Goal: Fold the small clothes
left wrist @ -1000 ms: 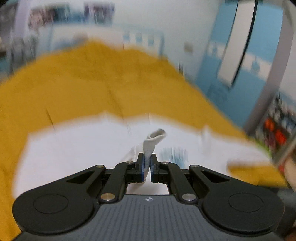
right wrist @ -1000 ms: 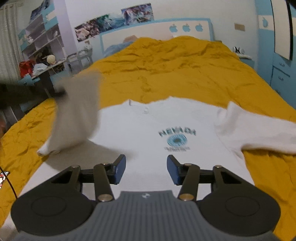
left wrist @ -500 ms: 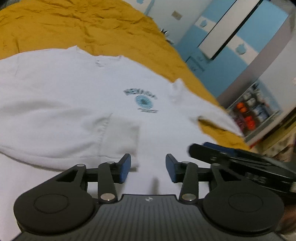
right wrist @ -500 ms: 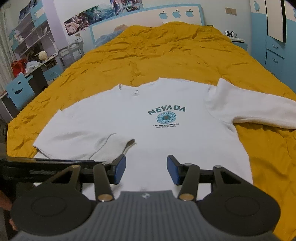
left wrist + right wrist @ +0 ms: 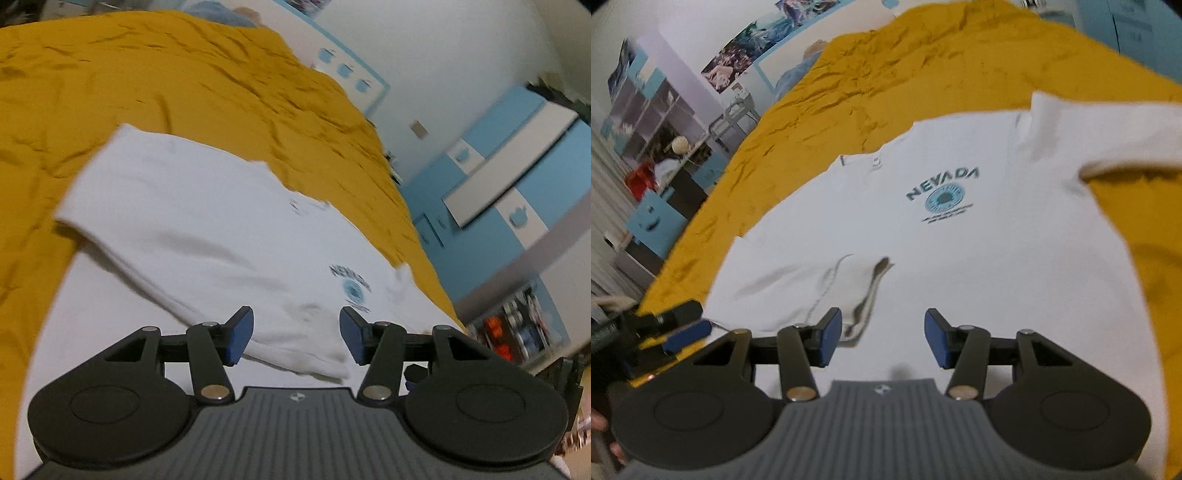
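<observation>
**A:** Where is the shirt, and what are we holding?

**B:** The white NEVADA sweatshirt [image 5: 953,236] lies flat, print up, on the yellow bedspread [image 5: 871,92]. We hold nothing. The left gripper [image 5: 296,334] is opening its blue-padded jaws; the cuff of the folded sleeve [image 5: 207,251] lies below the gap, but no pad presses on it. The right gripper [image 5: 882,338] stands about half open over the shirt's lower front, nothing between its jaws.

**A:** Why does that sleeve lie across the shirt?

**B:** We judge it as the first fold: one sleeve is laid inward over the body, its cuff near the hem. The other sleeve [image 5: 1108,129] is spread out from the shirt onto the bedspread, not yet folded.

**A:** And the surroundings?

**B:** The bedspread is creased and reaches well beyond the shirt's collar. Past it stand a white wall with posters [image 5: 753,48] and shelves [image 5: 653,122] on one side of the shirt, and a blue wardrobe [image 5: 509,177] on the other.
</observation>
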Demonstrator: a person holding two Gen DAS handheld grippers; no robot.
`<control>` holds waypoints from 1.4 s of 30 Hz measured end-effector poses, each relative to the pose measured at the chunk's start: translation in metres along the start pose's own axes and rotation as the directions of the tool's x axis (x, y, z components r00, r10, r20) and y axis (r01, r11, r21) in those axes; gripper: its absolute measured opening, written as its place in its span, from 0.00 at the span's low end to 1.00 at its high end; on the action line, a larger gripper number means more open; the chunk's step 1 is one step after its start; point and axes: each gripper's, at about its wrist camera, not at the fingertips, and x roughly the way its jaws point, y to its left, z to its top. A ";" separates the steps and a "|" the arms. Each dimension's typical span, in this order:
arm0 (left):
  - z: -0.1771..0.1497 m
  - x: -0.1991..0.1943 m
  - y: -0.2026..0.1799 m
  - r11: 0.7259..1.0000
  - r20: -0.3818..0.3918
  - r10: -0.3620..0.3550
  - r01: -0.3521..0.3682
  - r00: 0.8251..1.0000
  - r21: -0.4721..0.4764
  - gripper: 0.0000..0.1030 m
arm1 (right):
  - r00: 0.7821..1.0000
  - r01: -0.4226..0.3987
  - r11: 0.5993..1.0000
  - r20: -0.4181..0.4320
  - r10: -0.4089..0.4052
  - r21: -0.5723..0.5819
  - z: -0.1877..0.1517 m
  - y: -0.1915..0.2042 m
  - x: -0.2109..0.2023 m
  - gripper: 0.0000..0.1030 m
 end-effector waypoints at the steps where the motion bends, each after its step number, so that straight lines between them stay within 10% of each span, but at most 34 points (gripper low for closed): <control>1: 0.001 0.002 0.003 1.000 0.005 0.015 -0.015 1.000 -0.006 0.60 | 1.000 -0.014 1.000 -0.008 0.014 0.015 0.002 0.000 0.004 0.46; 14: 0.003 -0.003 0.058 0.981 0.001 0.180 -0.180 0.984 -0.074 0.60 | 0.991 0.002 0.994 -0.134 0.013 0.109 0.031 0.010 0.093 0.38; 24: 0.006 0.001 0.070 0.979 0.006 0.189 -0.188 0.982 -0.082 0.60 | 0.986 0.034 0.999 -0.165 -0.029 0.026 0.024 0.018 0.110 0.10; 42: 0.025 -0.022 0.101 0.956 0.029 0.283 -0.279 0.959 -0.094 0.60 | 0.979 -0.173 0.938 0.049 0.196 -0.302 0.159 0.171 0.062 0.00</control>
